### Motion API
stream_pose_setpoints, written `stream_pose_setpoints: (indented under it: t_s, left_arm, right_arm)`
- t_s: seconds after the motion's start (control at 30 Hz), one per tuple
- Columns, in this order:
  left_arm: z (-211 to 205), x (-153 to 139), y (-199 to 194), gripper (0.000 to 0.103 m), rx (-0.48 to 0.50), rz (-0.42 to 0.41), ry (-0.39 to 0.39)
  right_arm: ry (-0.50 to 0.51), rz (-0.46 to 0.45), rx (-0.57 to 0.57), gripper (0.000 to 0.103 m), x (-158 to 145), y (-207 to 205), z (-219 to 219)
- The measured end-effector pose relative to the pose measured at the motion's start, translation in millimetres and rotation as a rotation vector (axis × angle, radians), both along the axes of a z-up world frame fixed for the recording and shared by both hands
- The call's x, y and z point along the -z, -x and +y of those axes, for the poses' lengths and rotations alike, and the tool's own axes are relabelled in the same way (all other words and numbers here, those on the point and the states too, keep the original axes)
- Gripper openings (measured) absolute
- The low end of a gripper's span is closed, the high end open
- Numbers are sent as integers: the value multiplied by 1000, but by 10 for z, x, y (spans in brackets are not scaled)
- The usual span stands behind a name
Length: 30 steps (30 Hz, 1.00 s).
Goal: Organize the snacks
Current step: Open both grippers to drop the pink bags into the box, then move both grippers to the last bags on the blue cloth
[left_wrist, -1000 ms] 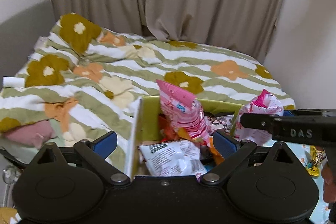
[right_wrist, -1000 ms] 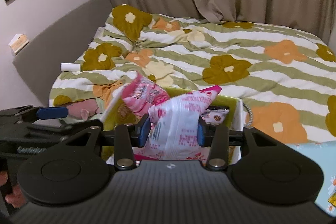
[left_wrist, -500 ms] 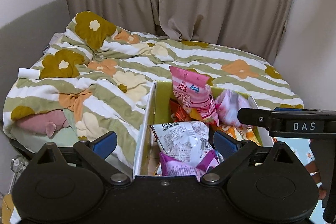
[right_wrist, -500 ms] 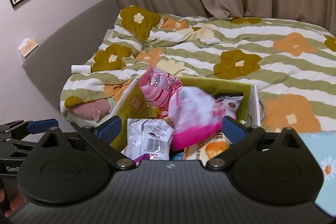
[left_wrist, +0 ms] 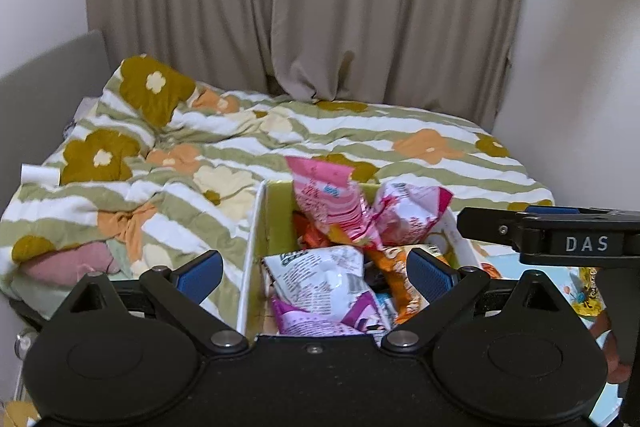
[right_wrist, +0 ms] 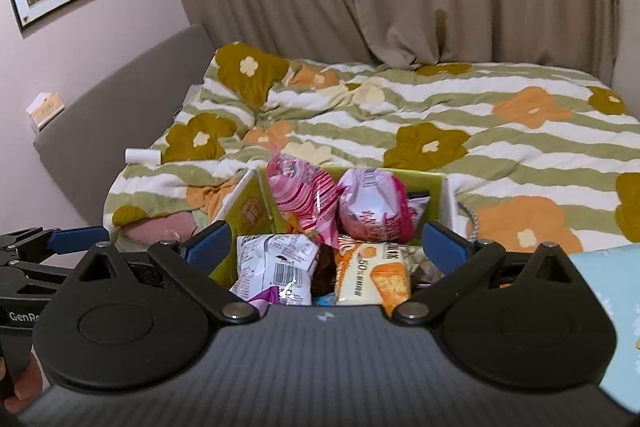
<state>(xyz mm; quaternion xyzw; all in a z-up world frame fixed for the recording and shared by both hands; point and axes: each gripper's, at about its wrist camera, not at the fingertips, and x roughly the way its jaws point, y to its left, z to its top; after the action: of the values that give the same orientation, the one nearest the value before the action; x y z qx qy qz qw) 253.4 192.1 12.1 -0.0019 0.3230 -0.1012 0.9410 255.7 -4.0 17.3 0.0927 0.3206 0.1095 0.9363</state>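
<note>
Both of my hand-held grippers stand with their jaws spread wide and nothing between the pads: the right hand-held gripper (right_wrist: 325,246) and the left hand-held gripper (left_wrist: 316,269) each hover just short of the box (right_wrist: 434,183), pointing down into it. Neither one touches a packet.

Just beyond my right fingertips lies the white and orange biscuit pack (right_wrist: 374,277), and beside it a white bag (right_wrist: 276,265) with a barcode. Behind those, a pink striped bag (right_wrist: 302,193) stands on end, leaning against a rounder pink and white bag (right_wrist: 372,207) that sits loosely on top of the pile. From the left view the same heap fills the box (left_wrist: 256,227) from near wall to far wall.

The box rests at the foot of the bed (right_wrist: 440,115), with the flowered quilt (left_wrist: 200,163) spreading away behind it.

I judge the sorting well along, since most snacks are already in the box. At least one yellow packet (left_wrist: 586,297) lies outside on the blue cloth (right_wrist: 604,287) to the right, so I reckon some collecting is left, and the upright bags could want settling down.
</note>
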Motion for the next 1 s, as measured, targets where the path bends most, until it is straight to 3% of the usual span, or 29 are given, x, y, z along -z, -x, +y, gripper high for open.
stream_pose_setpoints:
  t_s: [0.27, 0.47, 0.77, 1.0]
  left_arm:
    - [-387, -173, 200, 100, 38, -65, -23]
    - [-936, -195, 329, 100, 83, -98, -17]
    - [-1978, 29, 295, 100, 151, -30, -30]
    - [-2608, 388, 144, 100, 102, 58, -69]
  right_arm:
    - [58, -45, 96, 103, -225, 437, -354]
    - [69, -64, 208, 103, -232, 736, -974]
    - [89, -7, 373, 103, -52, 977, -2109]
    - [108, 59, 423, 103, 270, 979, -2782]
